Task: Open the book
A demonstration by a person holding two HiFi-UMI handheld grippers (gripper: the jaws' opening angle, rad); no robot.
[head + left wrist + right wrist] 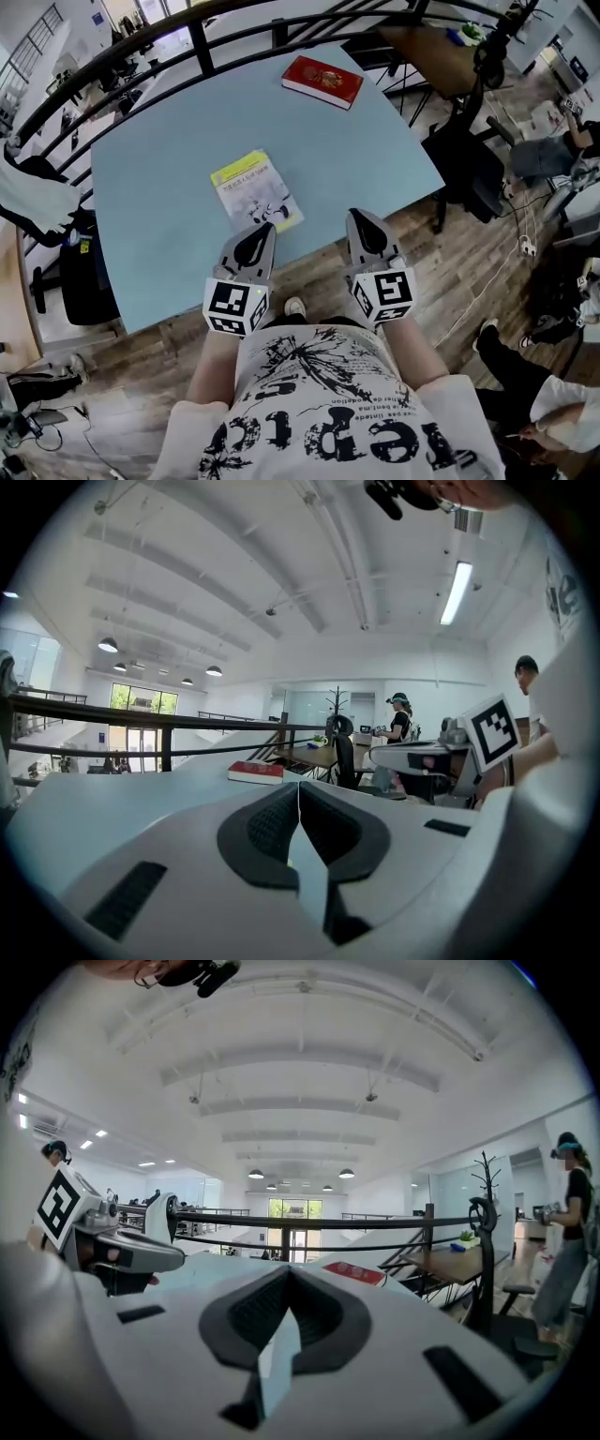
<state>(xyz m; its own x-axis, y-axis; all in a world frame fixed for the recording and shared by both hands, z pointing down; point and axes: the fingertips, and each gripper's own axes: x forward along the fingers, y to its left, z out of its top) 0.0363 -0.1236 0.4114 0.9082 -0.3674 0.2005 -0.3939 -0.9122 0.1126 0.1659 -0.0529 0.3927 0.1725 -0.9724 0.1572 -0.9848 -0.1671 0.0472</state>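
No part of the job is done yet. The yellow book (255, 191) lies shut on the blue tabletop (169, 187), just in front of the left tongs (266, 229). A red book (322, 82) lies shut at the far side. The left tongs and the right tongs (359, 218) are closed and hold nothing. Opening the book is all left to do.

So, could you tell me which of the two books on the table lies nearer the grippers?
The thin yellow-and-white book, just ahead of the left gripper; the thicker red book lies much farther away.
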